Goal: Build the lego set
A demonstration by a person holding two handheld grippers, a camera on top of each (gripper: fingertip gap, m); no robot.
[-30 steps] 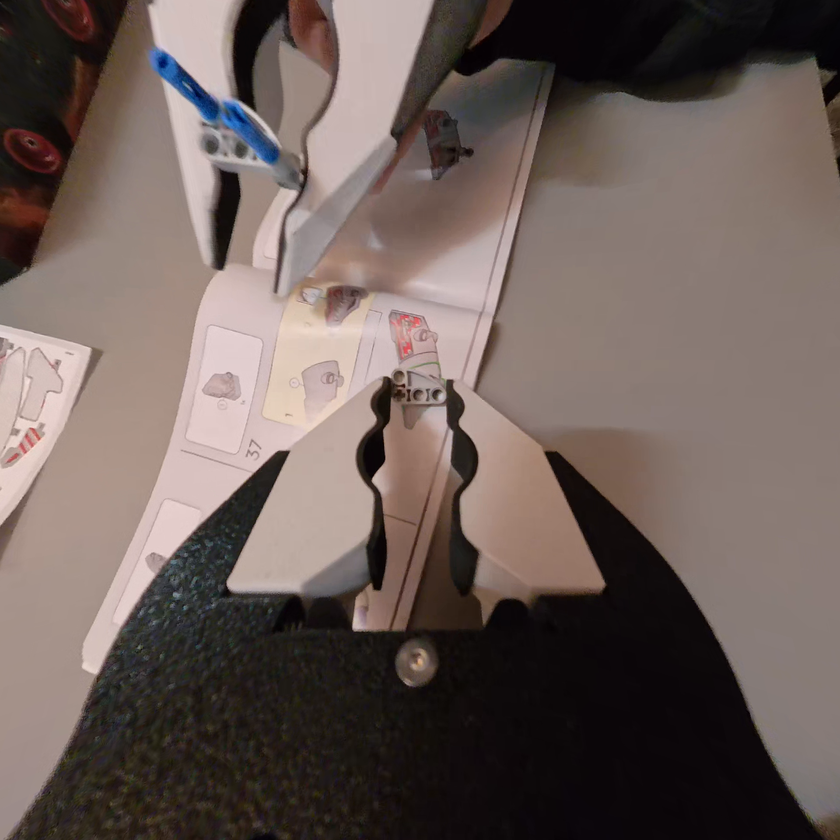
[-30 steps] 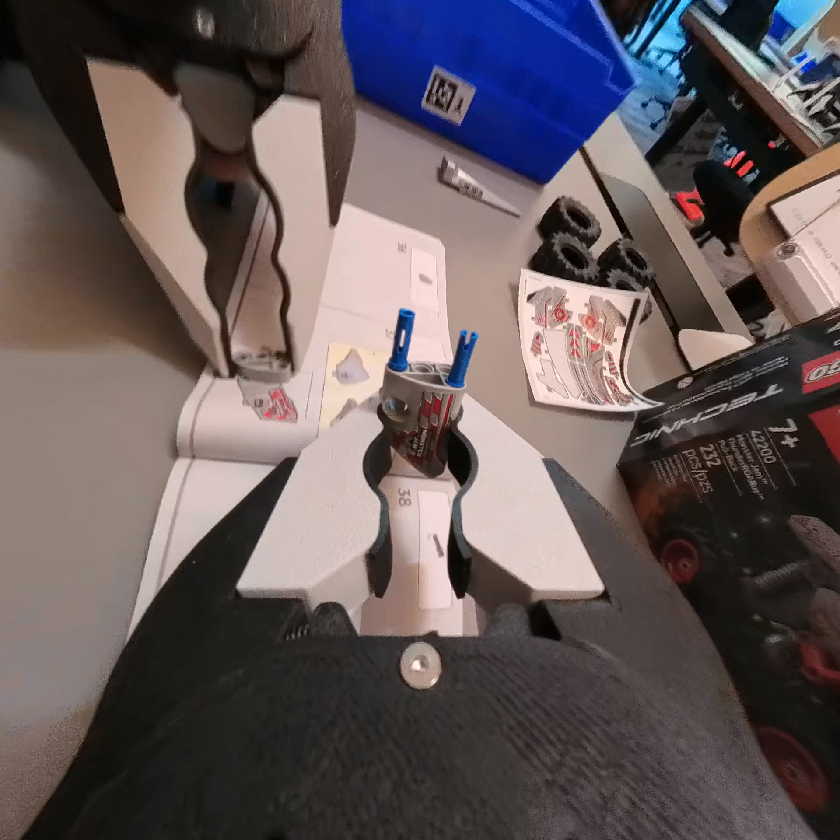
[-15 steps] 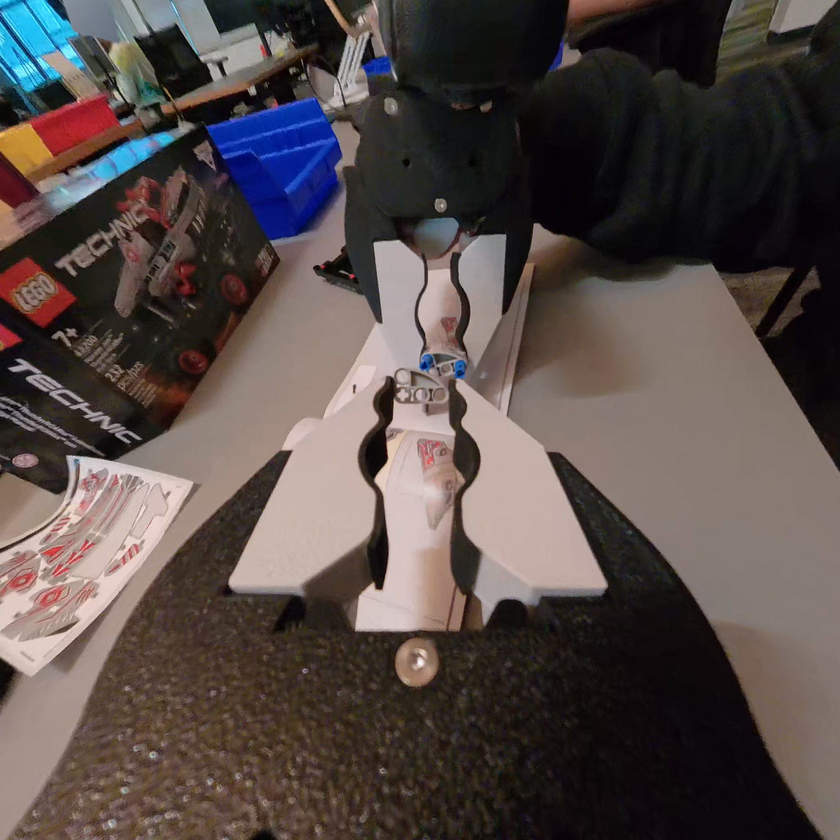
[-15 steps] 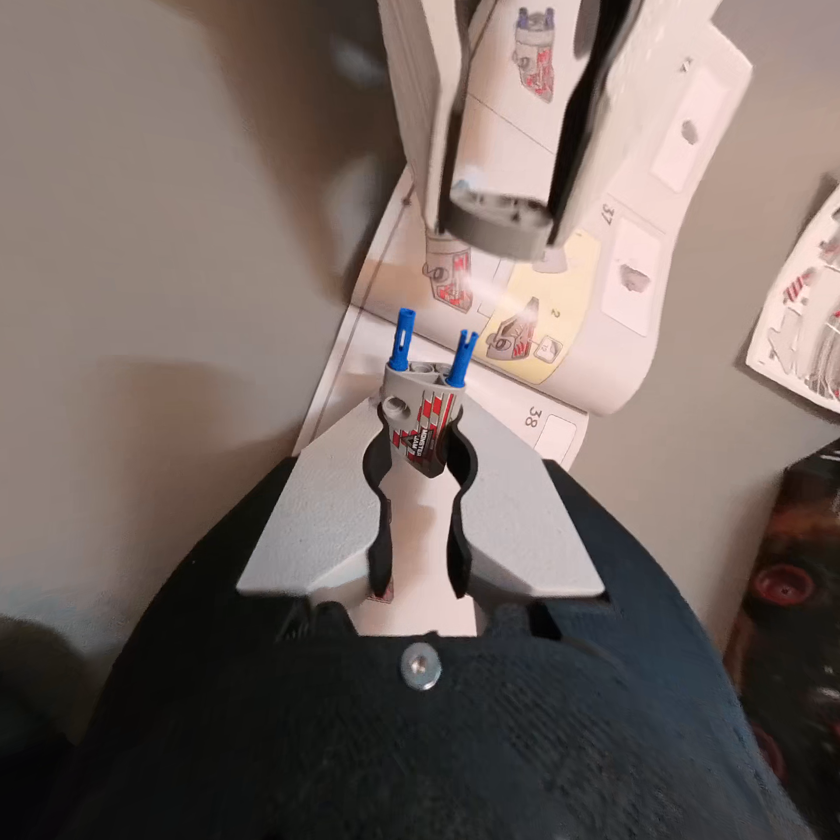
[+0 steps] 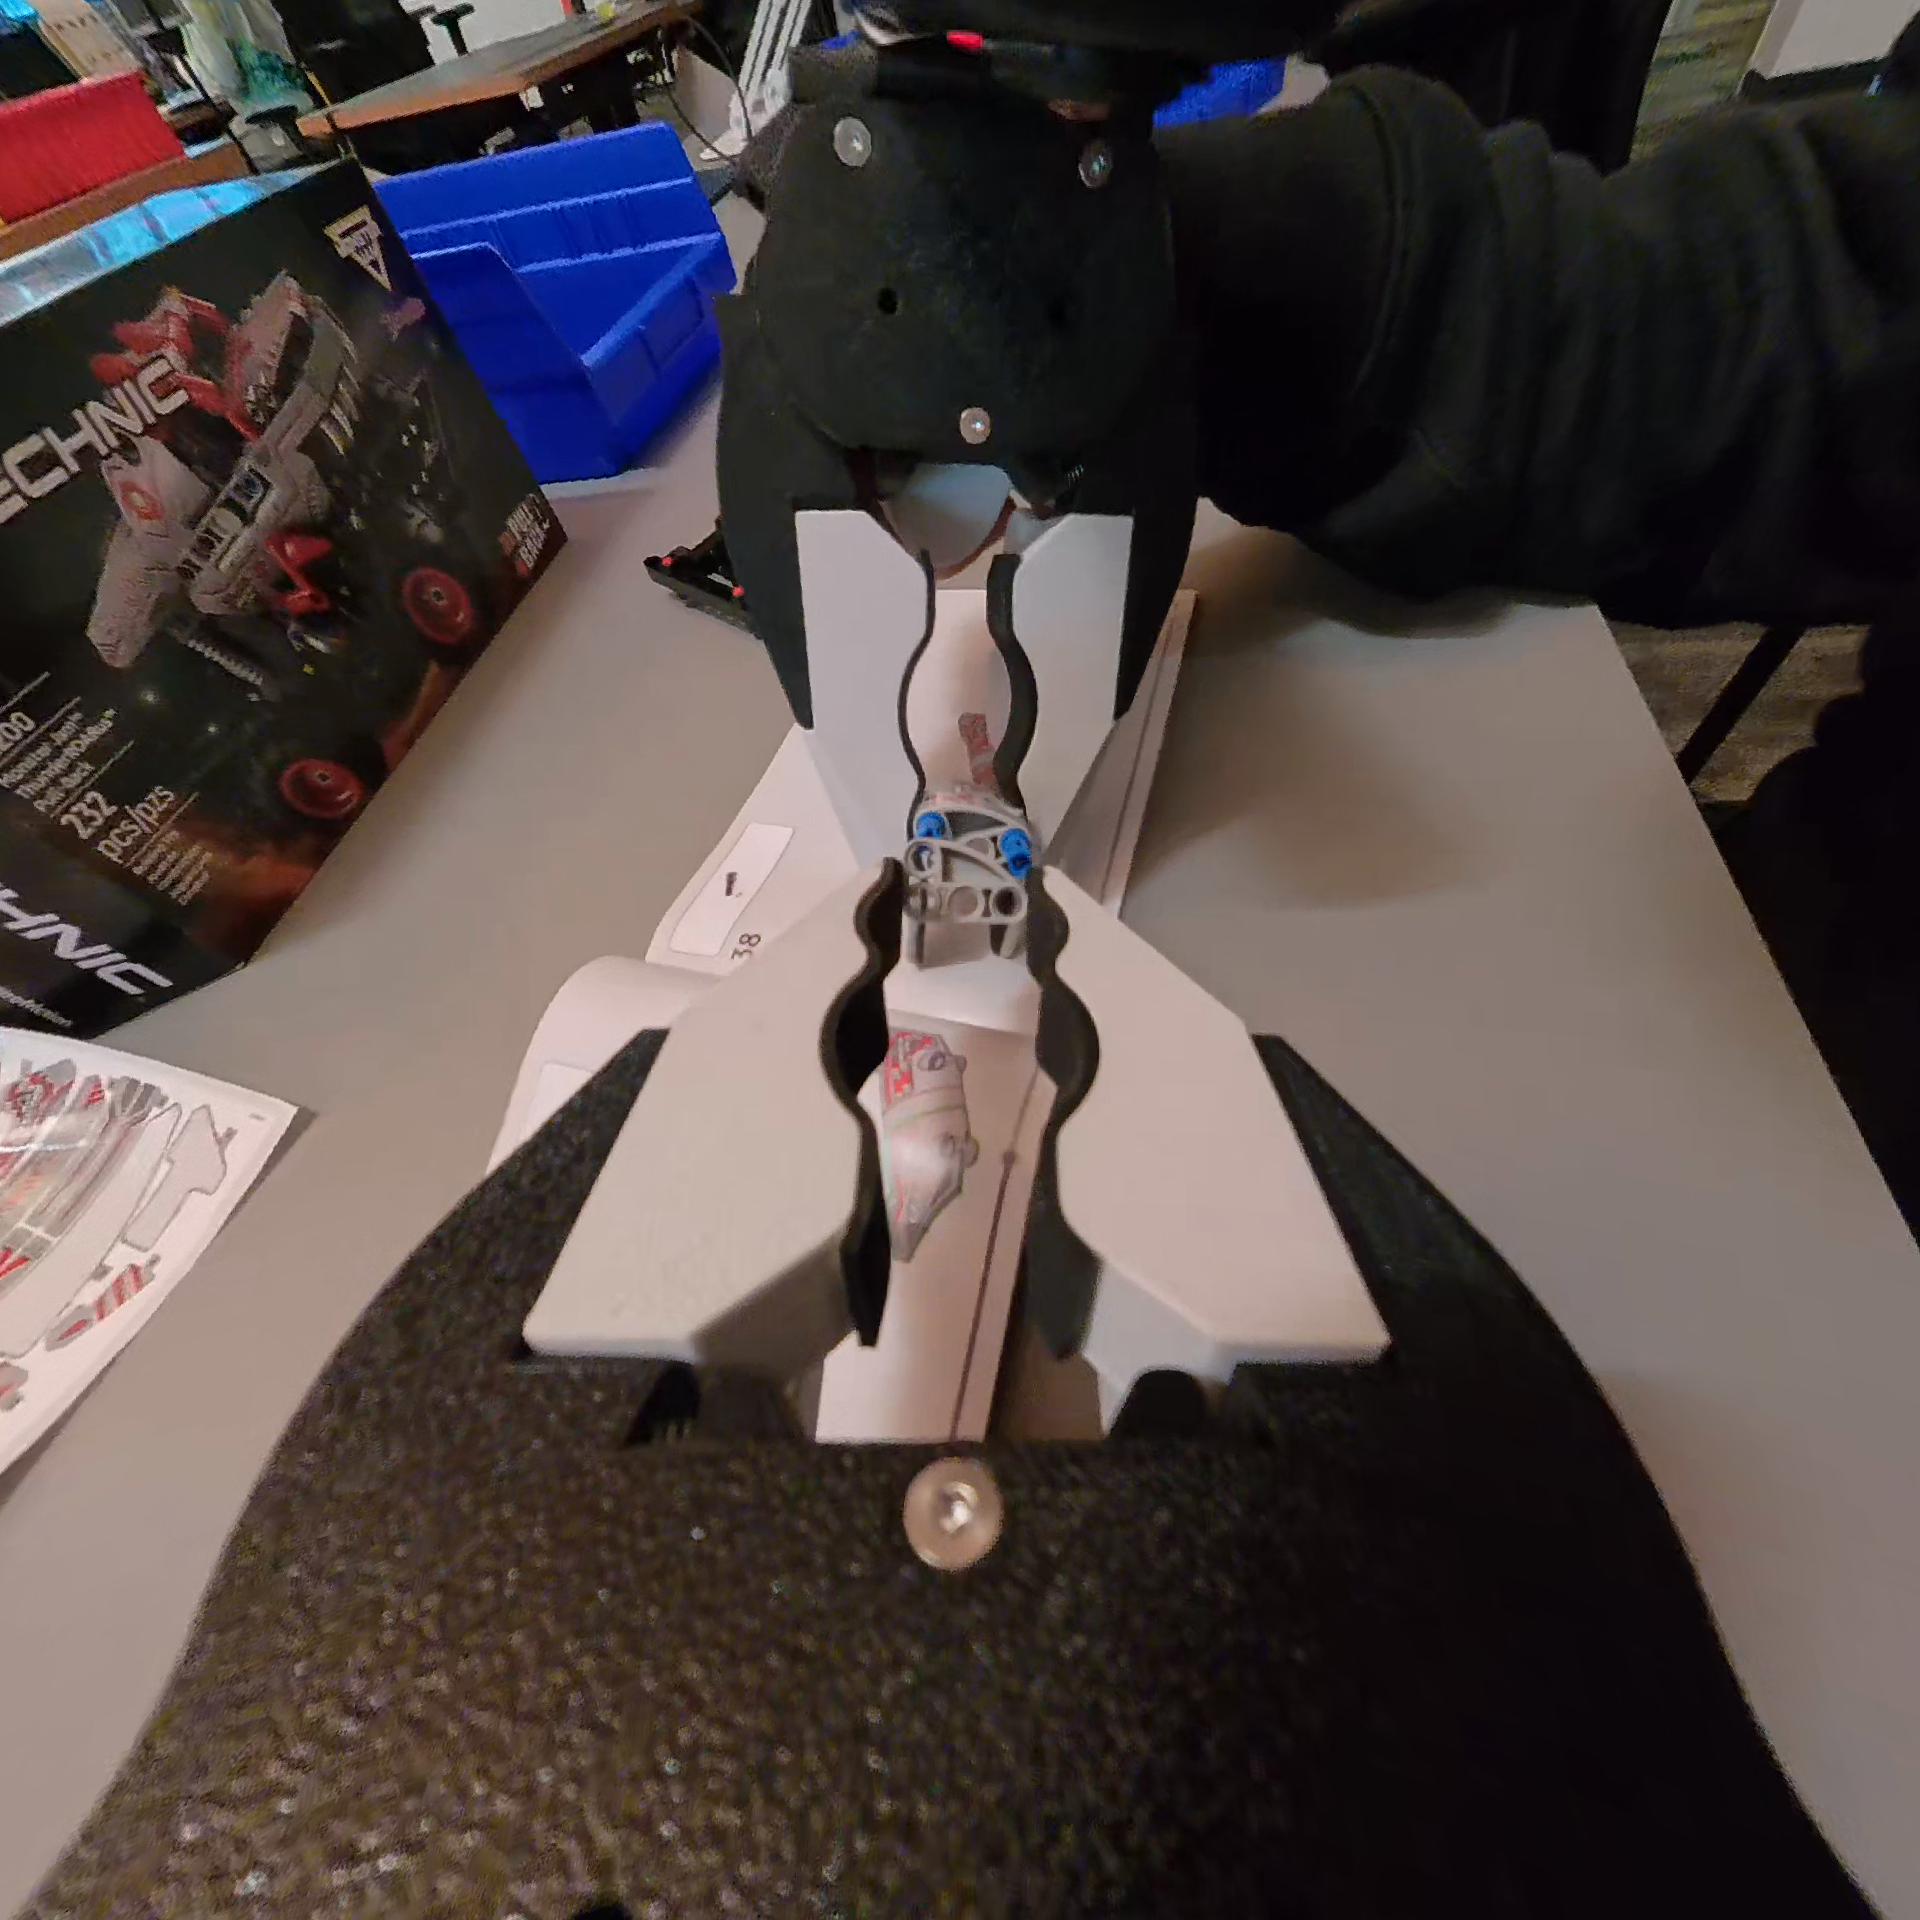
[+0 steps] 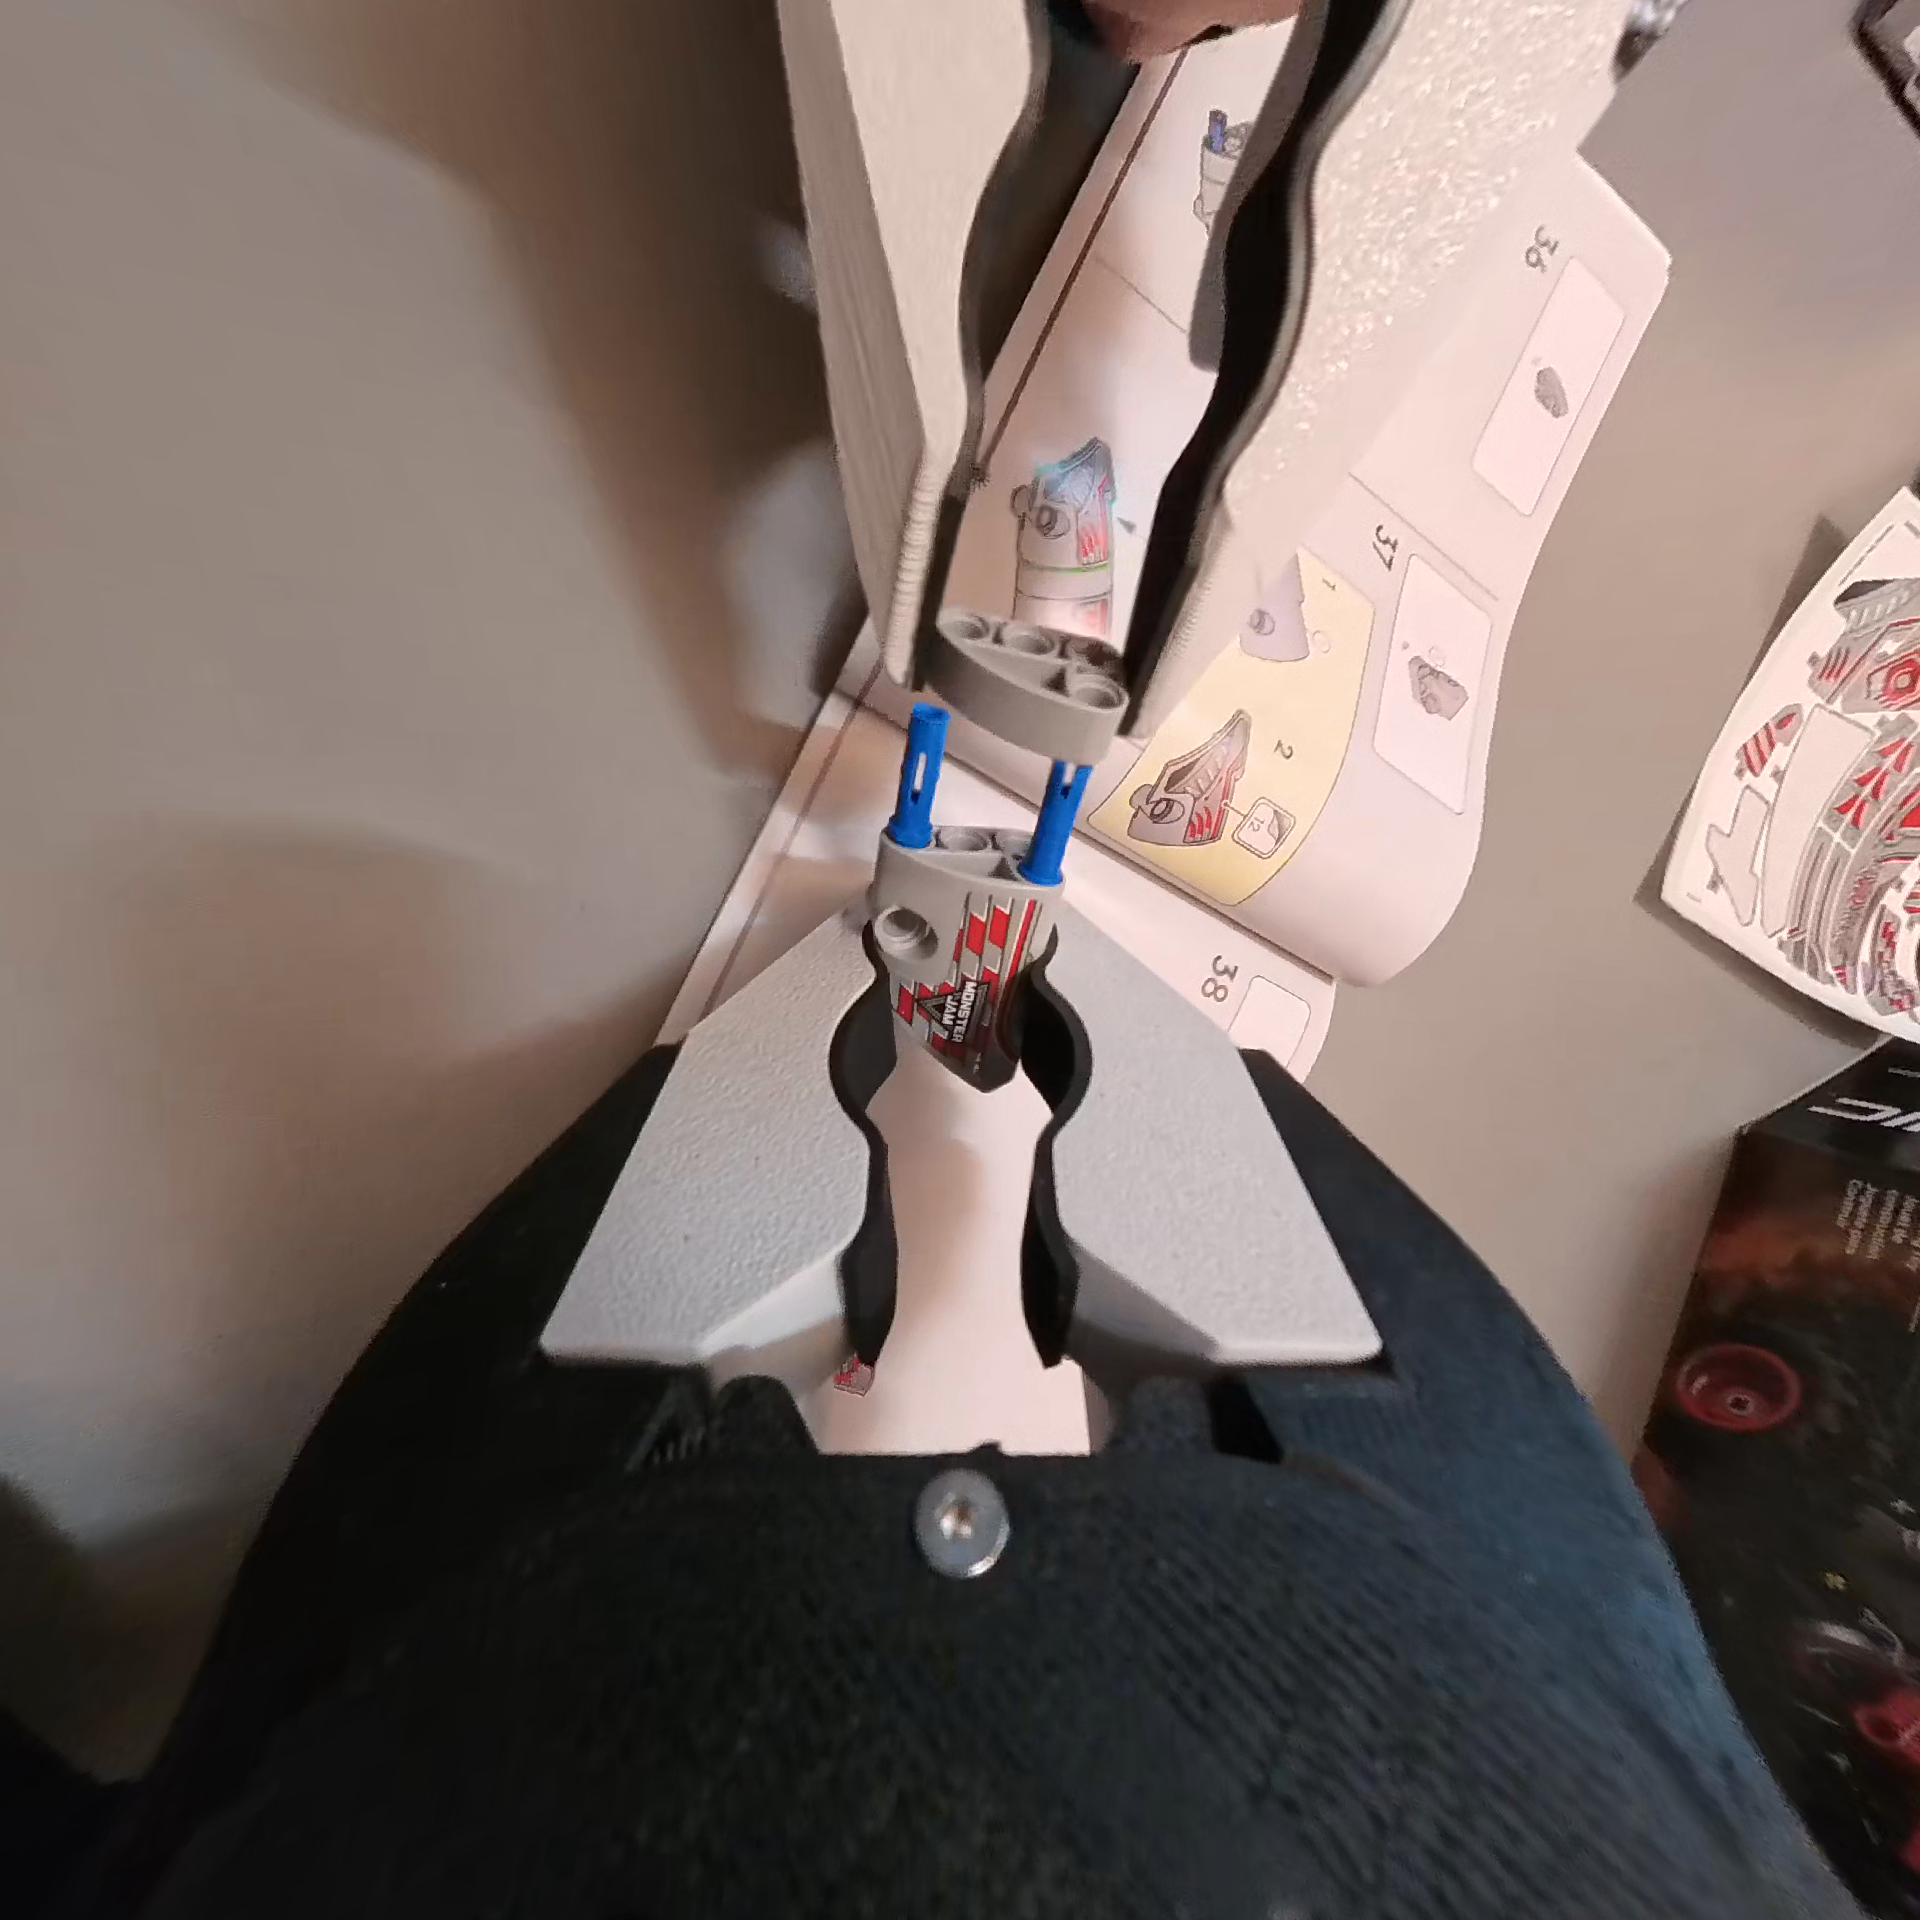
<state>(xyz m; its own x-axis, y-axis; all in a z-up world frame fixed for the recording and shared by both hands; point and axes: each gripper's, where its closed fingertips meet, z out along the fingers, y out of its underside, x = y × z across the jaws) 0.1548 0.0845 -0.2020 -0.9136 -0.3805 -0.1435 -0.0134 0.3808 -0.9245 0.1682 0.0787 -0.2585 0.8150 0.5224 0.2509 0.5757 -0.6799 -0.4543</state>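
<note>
Lego plate [image 6: 1029,686] clamped in your left gripper [image 5: 961,894], pinned panel [image 6: 961,977] in your right [image 6: 961,997]; you're lining holes squarely over both pins [image 6: 1055,821].

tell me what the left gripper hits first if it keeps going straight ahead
Most likely the two blue pins standing out of the grey panel piece in the right gripper; depth between them is hard to judge.

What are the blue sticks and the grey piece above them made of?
The blue pins look like hard, smooth plastic: even colour, molded slits. The grey holed piece in the left gripper seems to be matte plastic too, with crisp round holes. The printed panel holding the pins looks like plastic with a glossy sticker.
</note>
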